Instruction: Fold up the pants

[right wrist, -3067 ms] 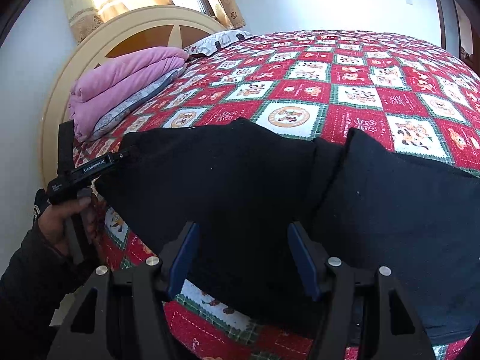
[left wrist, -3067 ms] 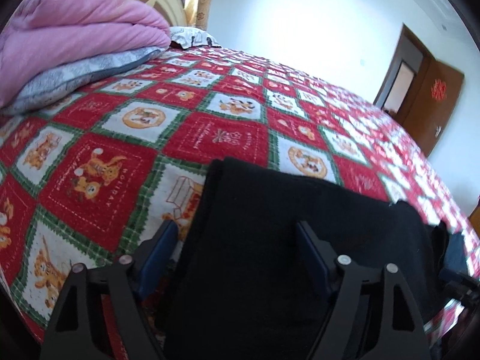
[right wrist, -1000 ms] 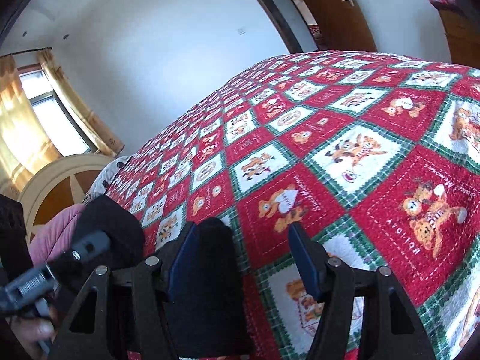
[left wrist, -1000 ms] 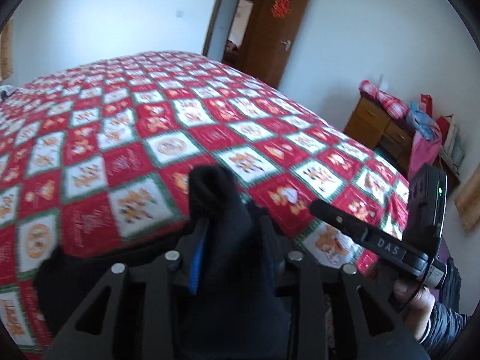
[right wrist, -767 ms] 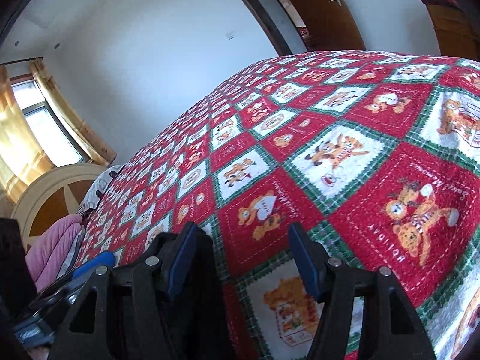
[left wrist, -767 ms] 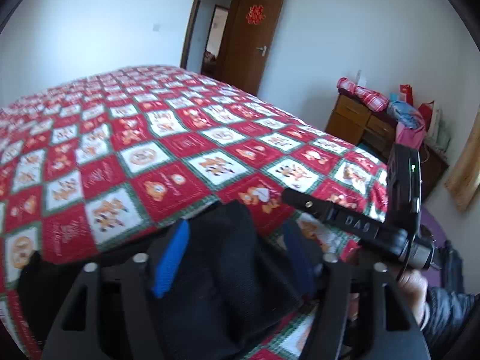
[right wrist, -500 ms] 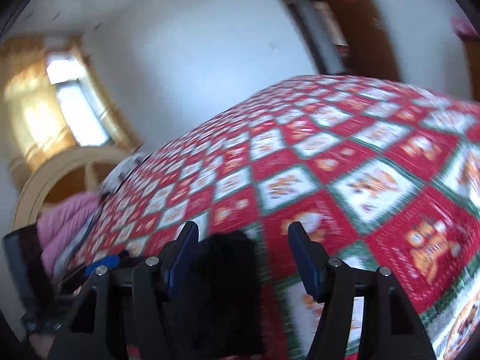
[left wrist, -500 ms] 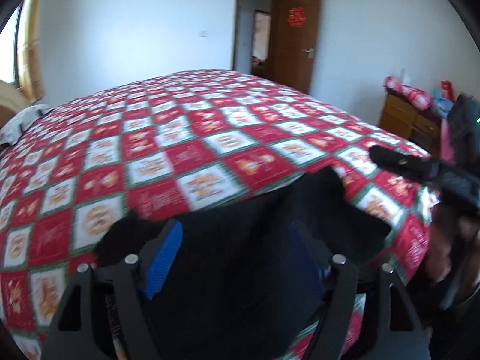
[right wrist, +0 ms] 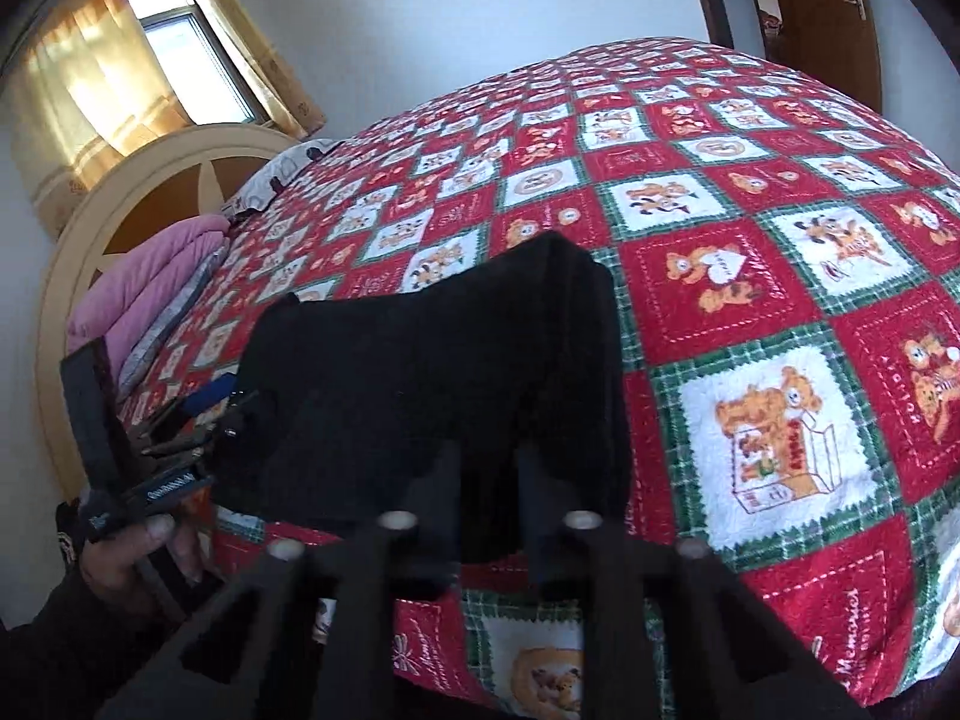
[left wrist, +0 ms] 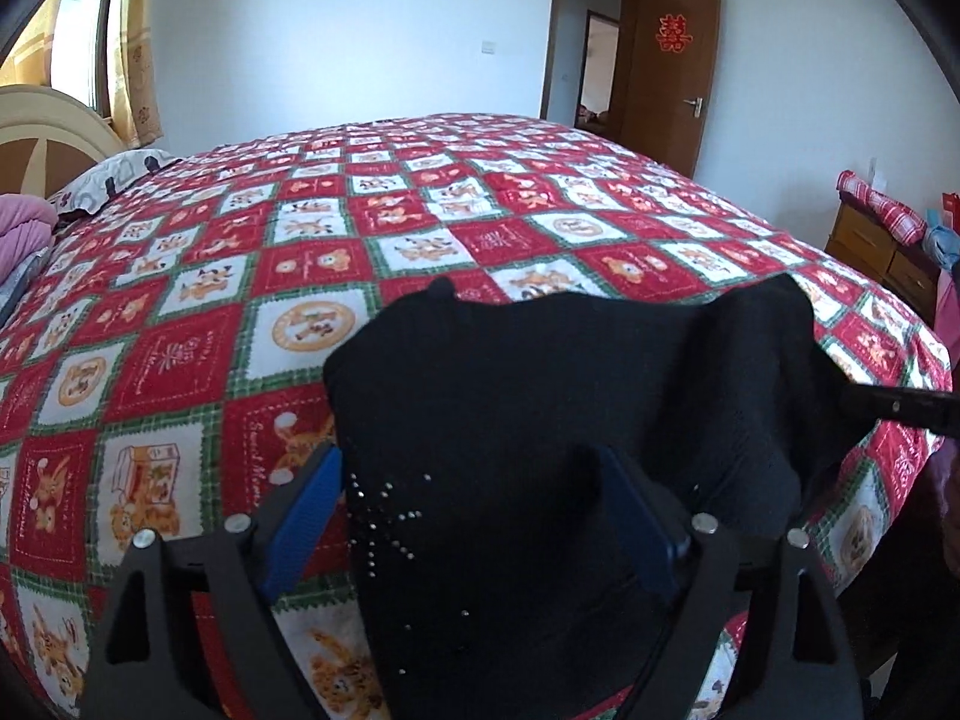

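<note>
The black pants (left wrist: 540, 384) lie folded in a rough rectangle on the red patchwork quilt (left wrist: 336, 252), near the bed's front edge. My left gripper (left wrist: 474, 480) is open, its blue-padded fingers wide apart over the near left end of the pants, where small studs show. In the right wrist view the pants (right wrist: 432, 354) lie ahead. My right gripper (right wrist: 486, 456) has its jaws close together on the near right edge of the pants. The left gripper shows at the left of that view (right wrist: 198, 408), held by a hand.
A pink folded blanket (right wrist: 144, 294) and a patterned pillow (left wrist: 114, 174) lie by the cream headboard (right wrist: 138, 192). A brown door (left wrist: 678, 60) stands open at the far wall. A wooden dresser (left wrist: 882, 246) stands to the right of the bed.
Both grippers have carried one end of the pants across and laid it down, so the pants lie folded. My left gripper has opened. My right gripper has closed on the pants' edge.
</note>
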